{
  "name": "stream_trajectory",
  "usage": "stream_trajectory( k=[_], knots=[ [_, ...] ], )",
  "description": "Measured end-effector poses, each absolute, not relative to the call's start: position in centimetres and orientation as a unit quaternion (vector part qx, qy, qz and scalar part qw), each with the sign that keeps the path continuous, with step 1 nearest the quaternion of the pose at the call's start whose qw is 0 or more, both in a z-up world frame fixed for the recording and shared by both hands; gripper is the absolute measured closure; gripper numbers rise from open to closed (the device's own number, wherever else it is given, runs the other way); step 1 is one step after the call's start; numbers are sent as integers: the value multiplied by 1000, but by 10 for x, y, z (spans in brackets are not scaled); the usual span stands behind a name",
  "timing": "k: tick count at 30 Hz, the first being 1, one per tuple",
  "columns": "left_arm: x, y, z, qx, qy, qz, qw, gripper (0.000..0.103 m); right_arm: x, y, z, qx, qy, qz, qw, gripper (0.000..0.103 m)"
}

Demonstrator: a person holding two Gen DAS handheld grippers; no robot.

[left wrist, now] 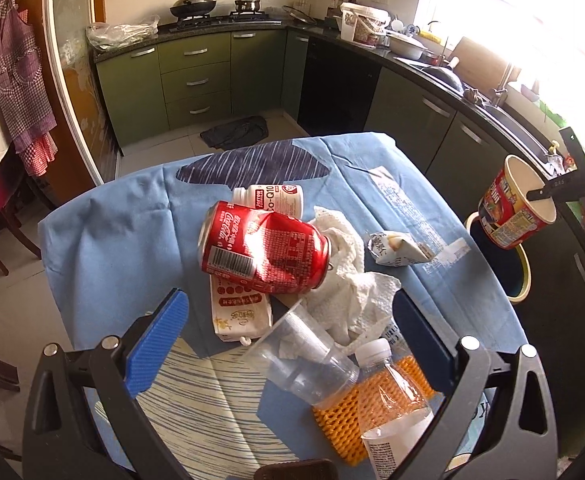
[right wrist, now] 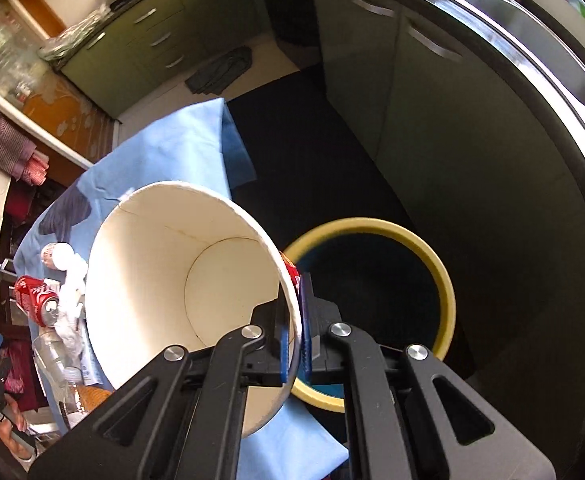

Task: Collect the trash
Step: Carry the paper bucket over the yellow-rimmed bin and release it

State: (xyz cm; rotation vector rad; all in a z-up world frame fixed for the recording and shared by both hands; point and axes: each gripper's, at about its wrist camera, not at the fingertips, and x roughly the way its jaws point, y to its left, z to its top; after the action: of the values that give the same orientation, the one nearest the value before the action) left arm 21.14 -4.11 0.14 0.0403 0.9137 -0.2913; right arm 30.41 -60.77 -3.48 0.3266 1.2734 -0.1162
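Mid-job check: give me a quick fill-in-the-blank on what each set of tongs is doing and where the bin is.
1. The right tongs pinch the wall of an empty paper ____.
2. That cup hangs near the yellow-rimmed ____ on the floor.
3. The left tongs are ____, holding nothing.
4. The red can lies on its ____ on the blue tablecloth.

Missing words: cup; bin; open; side

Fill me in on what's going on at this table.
Someone is clearing trash off a table covered with a blue cloth. The right gripper is clamped on the rim of an empty noodle cup, holding it tilted beside the table, over the yellow-rimmed bin. The left gripper hangs open over the remaining pile: a crushed red cola can, crumpled paper towel, clear plastic cup and plastic bottle.
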Motion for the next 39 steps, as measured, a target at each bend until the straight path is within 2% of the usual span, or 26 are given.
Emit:
stream_trajectory(
  k=[10,13,14,16,28,39],
  knots=[
    [194,-53,7,39,438,-145,886,6,292,-677,-134,212,621,-114,746,96],
    [195,-57,7,49,439,-144,885,6,292,-688,-151,223,628,-121,736,89],
    [196,-59,8,51,439,-145,885,6,293,-691,-154,222,629,-126,734,80],
    [197,-64,8,55,438,-148,885,6,292,-694,-153,216,626,-136,737,71],
    [240,-128,-17,91,468,-212,853,6,289,-679,-121,212,612,-104,755,71],
    [245,-159,-64,81,570,-227,786,8,294,-663,-119,205,621,-88,752,71]
  ],
)
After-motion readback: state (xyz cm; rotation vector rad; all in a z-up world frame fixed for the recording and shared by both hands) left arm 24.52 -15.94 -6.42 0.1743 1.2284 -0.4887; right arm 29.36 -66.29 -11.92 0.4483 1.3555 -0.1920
